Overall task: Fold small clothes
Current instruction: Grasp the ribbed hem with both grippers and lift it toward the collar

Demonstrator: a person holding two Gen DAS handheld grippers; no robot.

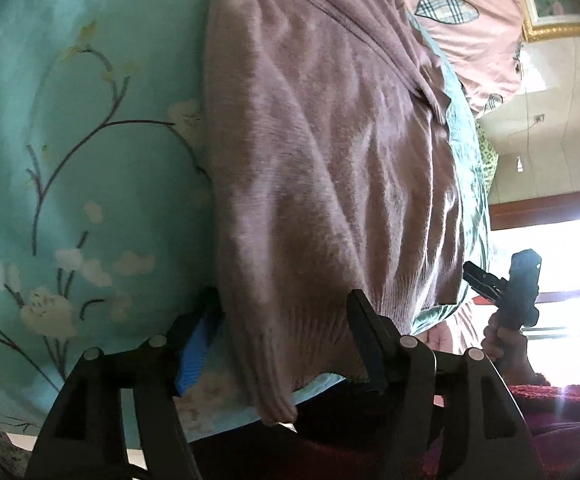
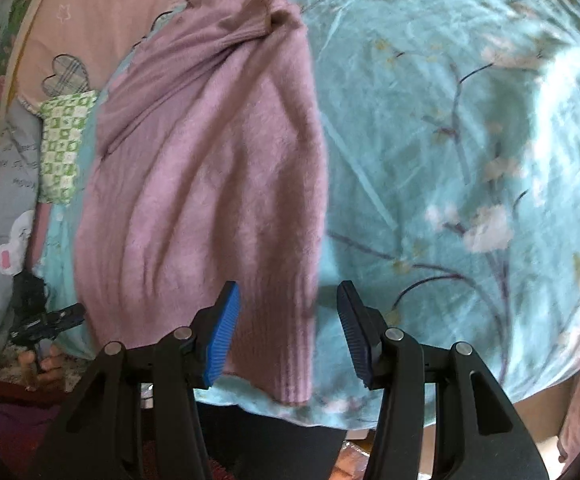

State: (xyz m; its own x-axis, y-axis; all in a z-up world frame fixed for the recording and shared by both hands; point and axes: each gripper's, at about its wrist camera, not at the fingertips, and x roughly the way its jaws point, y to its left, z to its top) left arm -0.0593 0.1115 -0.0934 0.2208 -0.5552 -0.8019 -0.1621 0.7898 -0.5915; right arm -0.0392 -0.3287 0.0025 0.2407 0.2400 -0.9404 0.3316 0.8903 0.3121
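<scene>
A mauve sweater is laid lengthwise on the flowered teal bedsheet, beside a pink pillow. Its ribbed hem is straddled by the spread left gripper; the right gripper is released above the hem corner.

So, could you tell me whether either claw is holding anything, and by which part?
Nothing is held: both the left claw and right claw are open around the mauve sweater's ribbed hem.

Home bedroom, bed w/ teal floral sheet, pink heart-patch pillow, window
</scene>
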